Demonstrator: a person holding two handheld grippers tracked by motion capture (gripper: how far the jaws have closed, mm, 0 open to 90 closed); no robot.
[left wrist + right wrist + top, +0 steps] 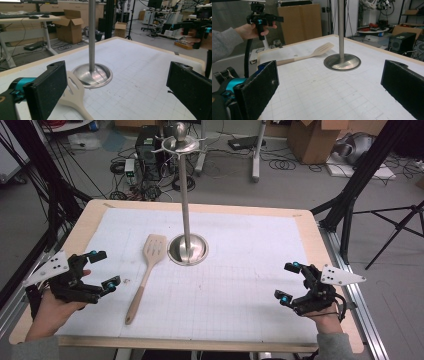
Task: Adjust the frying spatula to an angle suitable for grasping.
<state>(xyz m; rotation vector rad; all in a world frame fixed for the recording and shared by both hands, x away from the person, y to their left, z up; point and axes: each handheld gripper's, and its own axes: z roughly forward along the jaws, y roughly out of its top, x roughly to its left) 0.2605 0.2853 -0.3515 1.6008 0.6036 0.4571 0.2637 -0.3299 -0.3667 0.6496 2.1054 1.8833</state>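
Around your table [80,227], with its pale wood rim and white gridded mat, you have a grey floor [300,190] strewn with black cables [282,164]. Beyond the far edge you see a black computer tower [146,147] standing on the floor, and an open cardboard box [315,137] sits off to the far right. Black tripod legs [395,227] spread at your right, and dark stand poles [30,165] rise at your left. In the left gripper view you find a desk [22,18] carrying a keyboard, with another open cardboard box [70,27] beside it. Light falls evenly over everything.
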